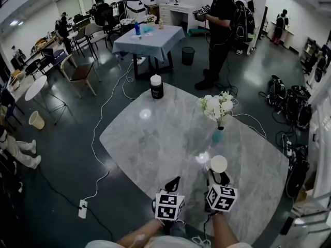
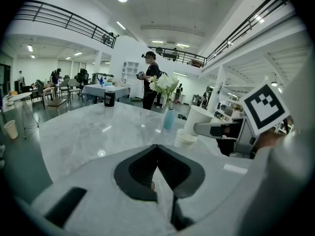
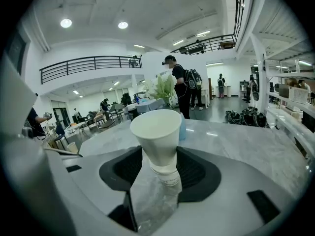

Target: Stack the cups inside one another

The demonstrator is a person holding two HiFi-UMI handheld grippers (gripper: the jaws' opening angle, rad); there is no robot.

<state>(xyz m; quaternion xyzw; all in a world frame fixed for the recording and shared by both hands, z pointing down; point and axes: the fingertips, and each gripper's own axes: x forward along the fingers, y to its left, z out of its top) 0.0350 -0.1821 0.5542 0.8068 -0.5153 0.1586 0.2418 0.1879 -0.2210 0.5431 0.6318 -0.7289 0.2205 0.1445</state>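
Note:
My right gripper [image 1: 217, 175] is shut on a white paper cup [image 1: 219, 164], near the front right of the marble table [image 1: 155, 138]. In the right gripper view this cup [image 3: 157, 132] stands between the jaws with its base resting in a second white cup [image 3: 166, 175] beneath it. From the left gripper view the held cup [image 2: 201, 119] leans over the low cup [image 2: 186, 137] on the table. My left gripper [image 1: 175, 182] hovers just left of the right one, its jaws closed together with nothing between them.
A blue vase [image 1: 217, 135] of white flowers [image 1: 216, 106] stands just beyond the cups. A black jar with a white lid [image 1: 156, 86] sits at the table's far edge. A person [image 1: 220, 30] stands past the table; cables and chairs lie on the floor.

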